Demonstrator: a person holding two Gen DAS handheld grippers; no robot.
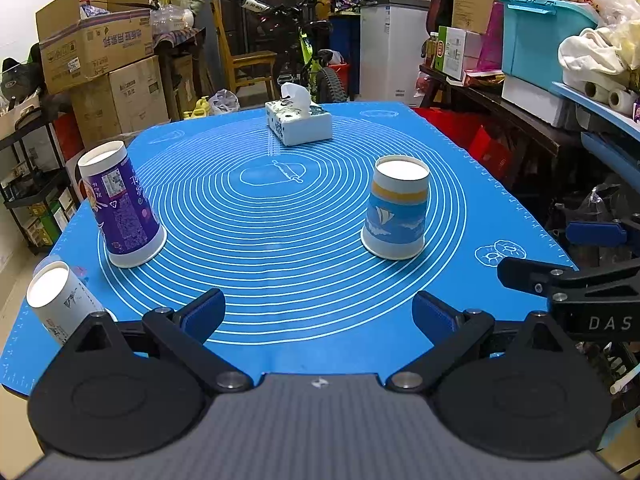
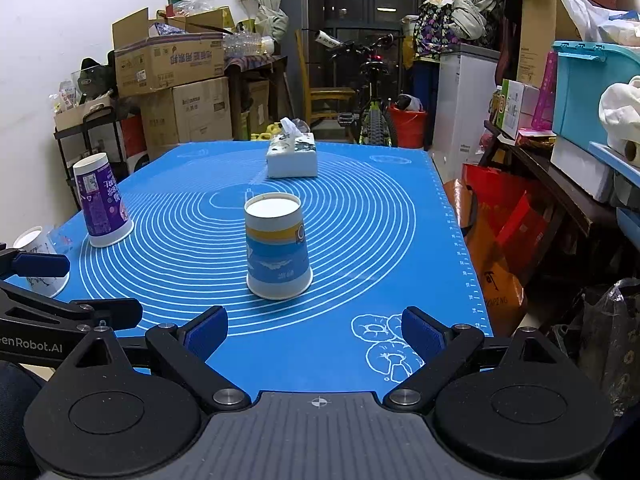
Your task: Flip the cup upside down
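Note:
Three paper cups stand upside down, wide rims down, on the blue mat [image 1: 280, 240]. A blue-and-yellow cup [image 1: 396, 208] is at centre right, also in the right wrist view [image 2: 277, 246]. A purple cup [image 1: 120, 204] is at the left [image 2: 102, 200]. A white cup [image 1: 60, 304] is at the near left edge [image 2: 38, 260]. My left gripper [image 1: 318, 318] is open and empty above the mat's near edge. My right gripper [image 2: 314, 334] is open and empty, just short of the blue-and-yellow cup; it also shows in the left wrist view [image 1: 560, 256].
A tissue box [image 1: 299, 120] sits at the far middle of the mat [image 2: 292, 158]. Cardboard boxes [image 1: 96, 60], a bicycle [image 2: 372, 112], a white cabinet [image 1: 390, 52] and cluttered shelves [image 1: 560, 60] surround the table.

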